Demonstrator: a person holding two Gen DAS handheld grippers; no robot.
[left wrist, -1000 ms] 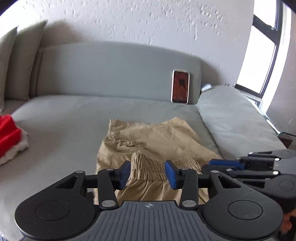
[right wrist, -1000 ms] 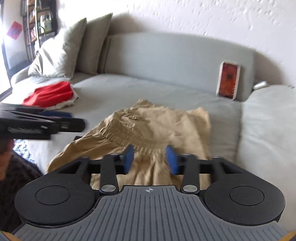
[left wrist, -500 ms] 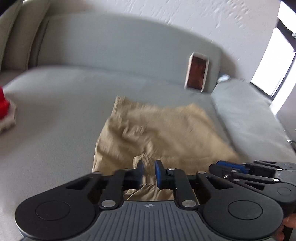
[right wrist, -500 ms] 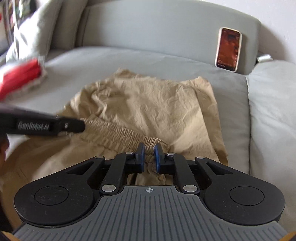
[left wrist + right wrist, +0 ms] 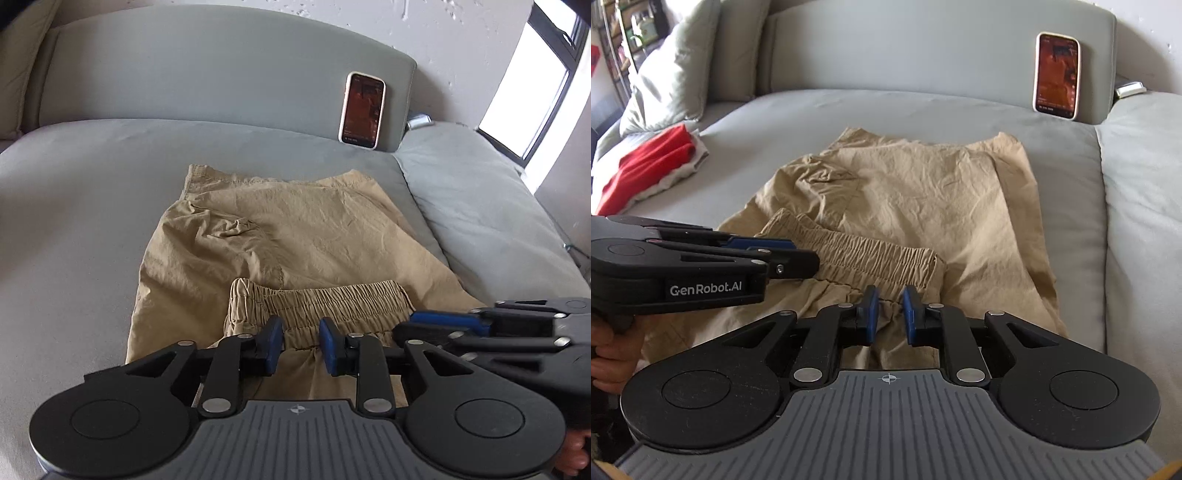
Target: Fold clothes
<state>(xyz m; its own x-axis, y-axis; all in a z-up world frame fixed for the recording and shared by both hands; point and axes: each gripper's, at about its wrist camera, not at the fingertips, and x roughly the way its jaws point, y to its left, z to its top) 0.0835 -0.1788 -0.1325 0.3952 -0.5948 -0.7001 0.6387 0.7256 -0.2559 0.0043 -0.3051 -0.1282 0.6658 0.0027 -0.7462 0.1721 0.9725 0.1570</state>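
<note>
Tan shorts (image 5: 295,236) lie on the grey sofa seat, with the elastic waistband (image 5: 325,302) folded over on top, nearest me. They also show in the right wrist view (image 5: 923,192), waistband (image 5: 871,258) at the front. My left gripper (image 5: 301,345) is open just above the waistband's near edge, nothing between its blue pads. My right gripper (image 5: 889,314) is open over the waistband's right end, holding nothing. Each gripper shows from the side in the other's view: the right one (image 5: 443,325), the left one (image 5: 768,254).
A phone (image 5: 362,110) with a lit screen leans against the sofa backrest (image 5: 221,74). A red and white garment (image 5: 653,166) lies at the left of the seat. Cushions (image 5: 676,70) stand at the back left. A grey side cushion (image 5: 480,206) borders the shorts on the right.
Both grippers were shut on the waistband half a second ago and have opened, letting it go. The waistband now lies folded over onto the shorts.
</note>
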